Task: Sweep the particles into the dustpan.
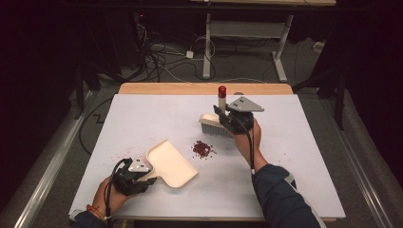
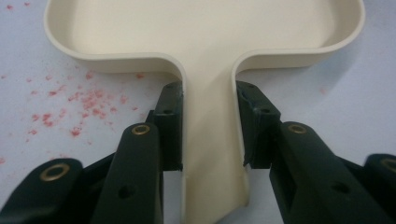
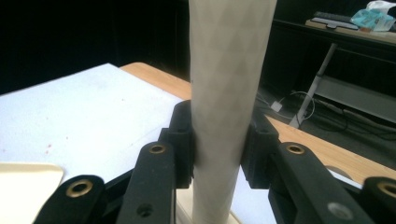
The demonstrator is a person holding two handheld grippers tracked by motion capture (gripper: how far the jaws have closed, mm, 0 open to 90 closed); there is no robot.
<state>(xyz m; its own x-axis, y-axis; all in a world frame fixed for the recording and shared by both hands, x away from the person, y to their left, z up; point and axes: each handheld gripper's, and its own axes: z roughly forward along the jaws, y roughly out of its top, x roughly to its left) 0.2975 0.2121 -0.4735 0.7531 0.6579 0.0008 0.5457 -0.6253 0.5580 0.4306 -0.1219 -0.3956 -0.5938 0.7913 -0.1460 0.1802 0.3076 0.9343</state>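
From above, my left tool (image 1: 142, 176) grips the handle of a cream dustpan (image 1: 171, 162) lying flat on the white table (image 1: 294, 161); my right tool (image 1: 227, 118) holds a brush (image 1: 215, 124) upright beyond a small pile of red beans (image 1: 202, 149).

Left tool's camera: both jaws are clamped on the dustpan's narrow handle (image 2: 208, 140), stiff light plastic, probably slippery.

Right tool's camera: jaws are closed on the brush's pale handle (image 3: 224, 107), rigid and best held mid-shaft.
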